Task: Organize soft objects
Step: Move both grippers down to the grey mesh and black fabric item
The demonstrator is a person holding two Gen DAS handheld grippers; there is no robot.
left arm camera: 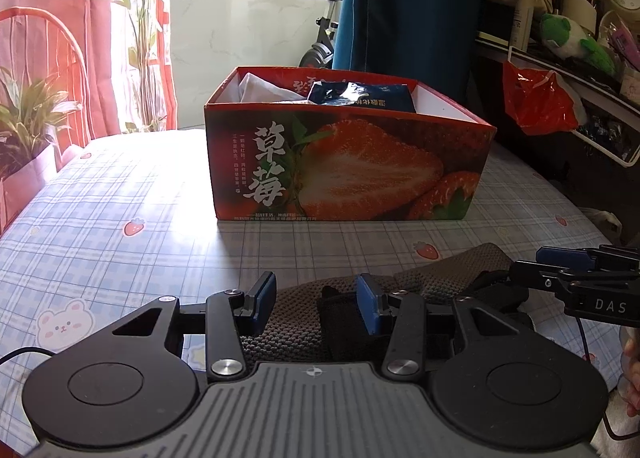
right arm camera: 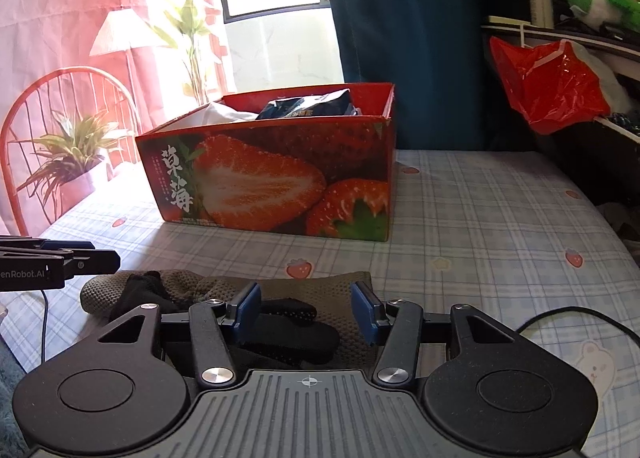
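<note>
Two pairs of tongs close in on a grey knit cloth [right arm camera: 328, 290] lying flat on the checked worktop [right arm camera: 500, 218], just in front of the strawberry box [right arm camera: 272, 182]. The left tongs [left arm camera: 316, 304] stand about half open over the cloth's left end, pads astride it but pressing on nothing. The right tongs [right arm camera: 306, 312] are likewise half open and empty, hovering over the right end, where a black dotted glove [right arm camera: 288, 322] lies on top of the knit. The box already holds a white item [left arm camera: 260, 88] and a dark blue packet [left arm camera: 360, 96].

The step in hand appears to be a two-handed pickup of the cloth. To do it well, each pair should come low enough that the pads bracket a fold of fabric, then pinch together so the cloth lifts level. The right pair would best catch knit and glove in one bite, or the glove may slide off on the way to the box.
</note>
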